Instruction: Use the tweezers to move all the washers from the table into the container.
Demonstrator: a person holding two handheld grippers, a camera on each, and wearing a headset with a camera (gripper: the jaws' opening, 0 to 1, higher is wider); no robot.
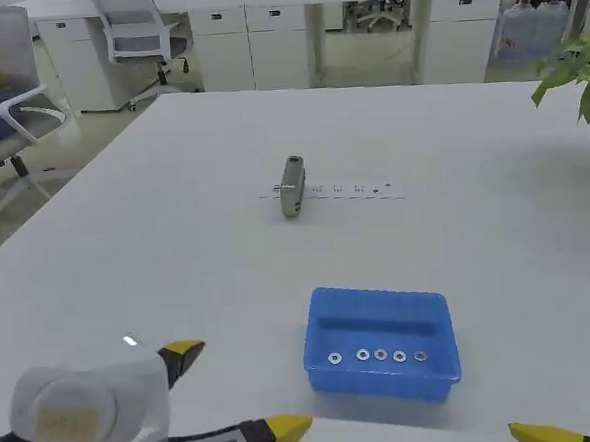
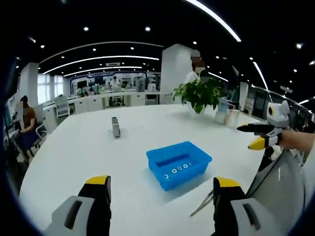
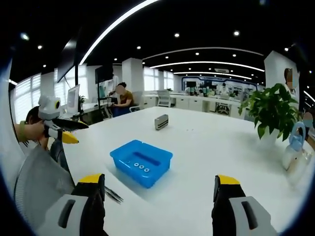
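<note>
**A:** Head view first. Where are the washers?

**B:** Five washers (image 1: pixel 380 355) lie in a row inside the blue container (image 1: pixel 380 378), along its near wall. Beyond the container sits a grey metal block (image 1: pixel 293 186) with a pale strip (image 1: pixel 348 190) beside it. The specks on that strip are too small to tell. The left gripper (image 1: pixel 235 390) hangs to the near left of the container, jaws spread wide and holding nothing.

**A:** And the left gripper view?

**B:** The tweezers (image 2: pixel 202 204) lie flat on the table (image 2: pixel 98 147), on the near side of the container, just beside that view's right-hand jaw. The right gripper (image 2: pixel 250 136) hovers off to the container's right, clear of the tabletop.

**A:** Right gripper view?

**B:** Its jaws stand wide apart too, and empty. The tweezers rest on the near side of the container, close to the jaw on that view's left.

**A:** What could go wrong?

**B:** I'd say the pickup. The tweezers are thin, lie flat on a smooth top, and seem close to the table's edge. A careless closing could skid them off or pinch them askew, so the tips wouldn't meet. Bumping the container could also spill the washers.
</note>
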